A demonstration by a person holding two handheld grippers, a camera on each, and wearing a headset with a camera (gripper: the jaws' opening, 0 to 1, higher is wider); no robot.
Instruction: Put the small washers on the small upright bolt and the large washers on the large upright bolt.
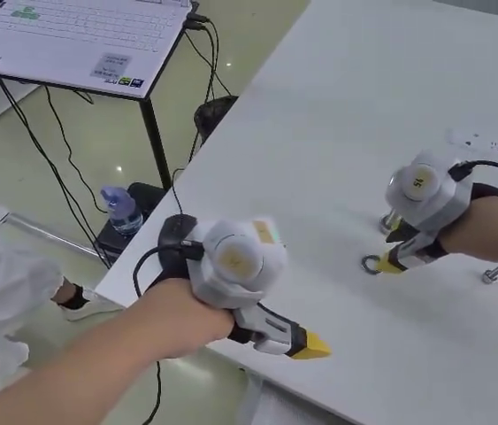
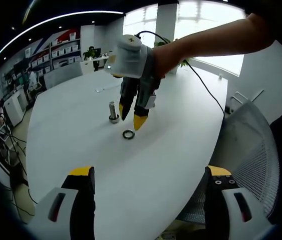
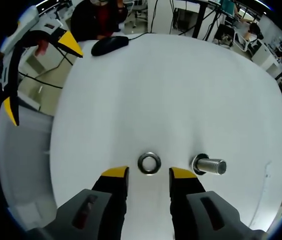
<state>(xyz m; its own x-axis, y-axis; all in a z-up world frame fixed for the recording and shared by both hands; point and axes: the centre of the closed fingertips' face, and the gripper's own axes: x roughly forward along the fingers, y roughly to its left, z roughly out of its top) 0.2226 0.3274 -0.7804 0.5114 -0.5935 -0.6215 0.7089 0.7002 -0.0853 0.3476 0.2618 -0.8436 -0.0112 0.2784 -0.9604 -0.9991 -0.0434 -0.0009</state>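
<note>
A washer (image 3: 149, 163) lies on the tabletop (image 3: 171, 90) just beside an upright bolt (image 3: 210, 165); a computer mouse (image 3: 109, 45) sits well apart, near the tabletop's edge.

White table (image 3: 181, 90), silver washer (image 3: 149, 163), black mouse (image 3: 109, 45)

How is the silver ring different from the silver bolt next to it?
The silver metal ring lies flat on the white table; the silver metal bolt stands upright. The ring has a hole through it; the bolt is a taller solid post. The ring sits before the open jaws of the right gripper; the bolt off to one side. Both are shiny.
</note>
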